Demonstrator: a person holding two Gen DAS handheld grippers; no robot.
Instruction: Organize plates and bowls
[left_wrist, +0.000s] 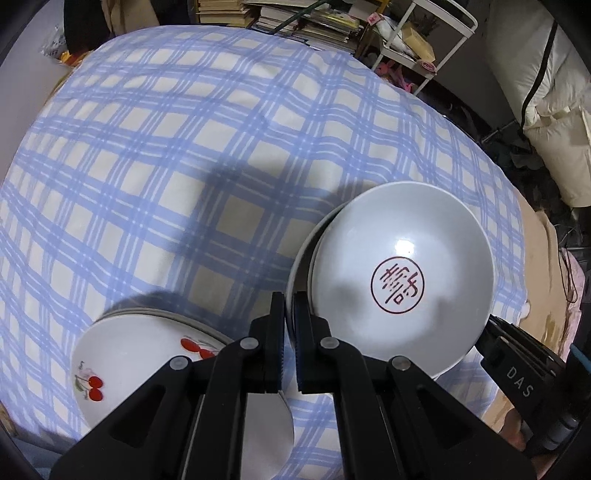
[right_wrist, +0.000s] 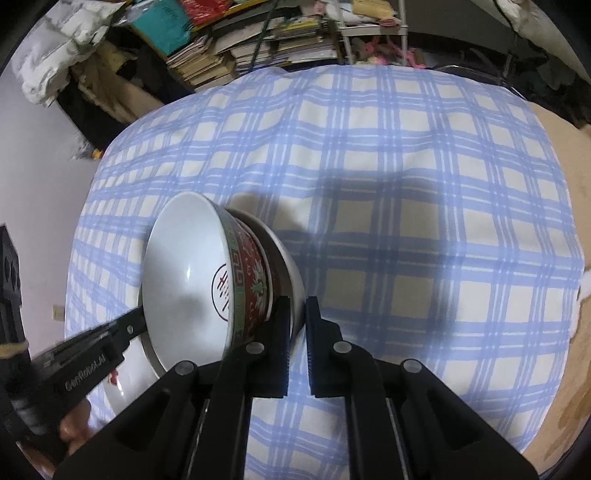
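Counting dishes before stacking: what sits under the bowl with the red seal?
The red-seal bowl nests in a second bowl, whose rim shows at its edge. Anything below that one is covered.
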